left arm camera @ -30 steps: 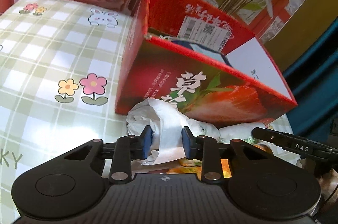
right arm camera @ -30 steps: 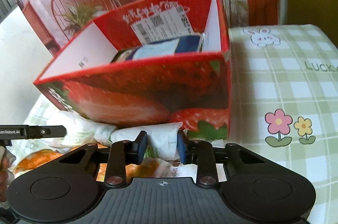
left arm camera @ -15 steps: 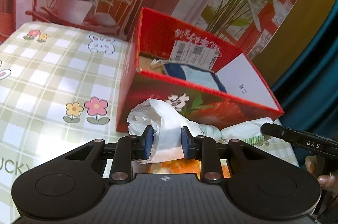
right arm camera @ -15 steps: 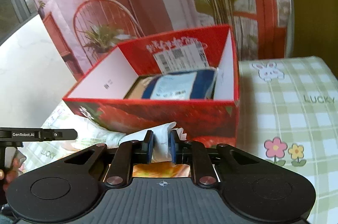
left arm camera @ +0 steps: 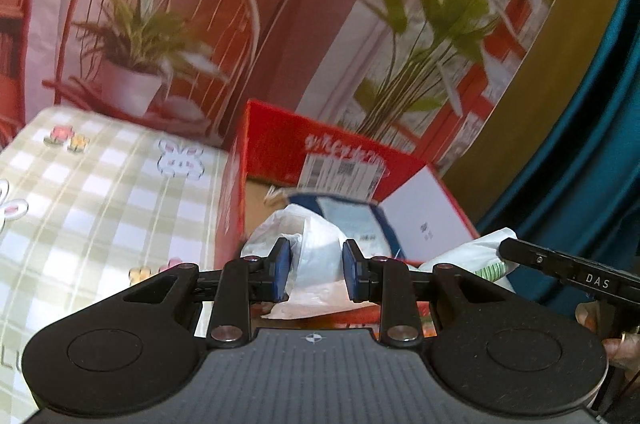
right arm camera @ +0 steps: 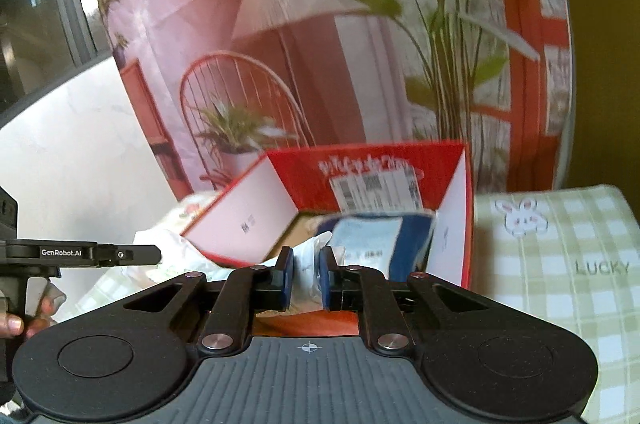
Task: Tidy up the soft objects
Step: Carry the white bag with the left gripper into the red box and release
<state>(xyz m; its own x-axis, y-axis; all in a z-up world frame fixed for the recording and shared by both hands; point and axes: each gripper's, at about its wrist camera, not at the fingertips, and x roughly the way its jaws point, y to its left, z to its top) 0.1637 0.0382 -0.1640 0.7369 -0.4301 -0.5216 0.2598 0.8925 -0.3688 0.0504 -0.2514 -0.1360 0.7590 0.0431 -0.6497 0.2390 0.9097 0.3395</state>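
Observation:
A soft white plastic package (left arm camera: 316, 256) is held at one end by my left gripper (left arm camera: 316, 274), which is shut on it. My right gripper (right arm camera: 306, 282) is shut on its other end (right arm camera: 308, 264). The package hangs between them, lifted above the near rim of the open red strawberry box (left arm camera: 280, 140), which also shows in the right wrist view (right arm camera: 380, 160). A blue and white pack (left arm camera: 352, 220) lies inside the box, also seen in the right wrist view (right arm camera: 380, 236).
The box stands on a table with a green checked cloth (left arm camera: 100, 192), which also shows in the right wrist view (right arm camera: 560, 264). A printed backdrop of a chair and plants stands behind. A teal curtain (left arm camera: 592, 144) hangs on the right.
Both grippers have risen with the package, from table level in front of the box to above its near rim. The inside of the box has come into view.

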